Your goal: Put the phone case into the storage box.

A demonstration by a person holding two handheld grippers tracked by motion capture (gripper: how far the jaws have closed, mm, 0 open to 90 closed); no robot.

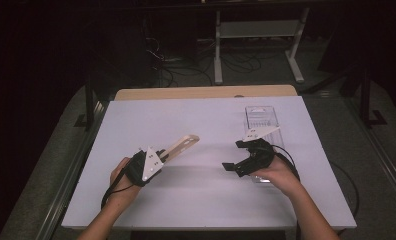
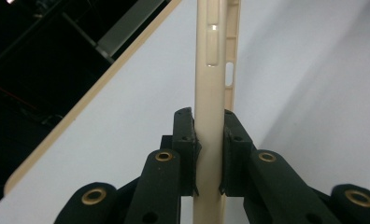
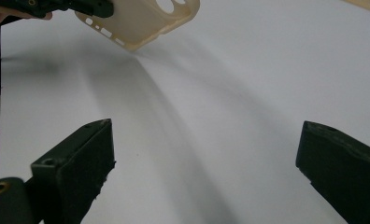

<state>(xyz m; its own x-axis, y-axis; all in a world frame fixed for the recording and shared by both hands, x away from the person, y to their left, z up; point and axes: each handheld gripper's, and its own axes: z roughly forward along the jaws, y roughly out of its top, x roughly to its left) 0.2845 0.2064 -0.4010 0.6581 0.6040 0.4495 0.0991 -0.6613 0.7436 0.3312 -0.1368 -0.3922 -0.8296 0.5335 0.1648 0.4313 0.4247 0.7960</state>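
A cream phone case (image 1: 181,146) sticks out up and to the right from my left gripper (image 1: 162,154), above the white table (image 1: 201,115) at left of centre. In the left gripper view the pads press on both faces of the case (image 2: 210,70), which stands edge-on between them; the left gripper (image 2: 210,154) is shut on it. My right gripper (image 1: 234,155) hovers at right of centre, jaws wide apart and pointing left toward the case. In the right gripper view the right gripper (image 3: 206,158) holds nothing, and the case's camera-cutout end (image 3: 145,18) shows at top left.
A clear plastic box (image 1: 261,119) lies on the table behind and under my right hand. A wooden table edge (image 1: 206,92) runs along the back. Beyond it stand a white desk frame (image 1: 258,40) and floor cables (image 1: 186,65).
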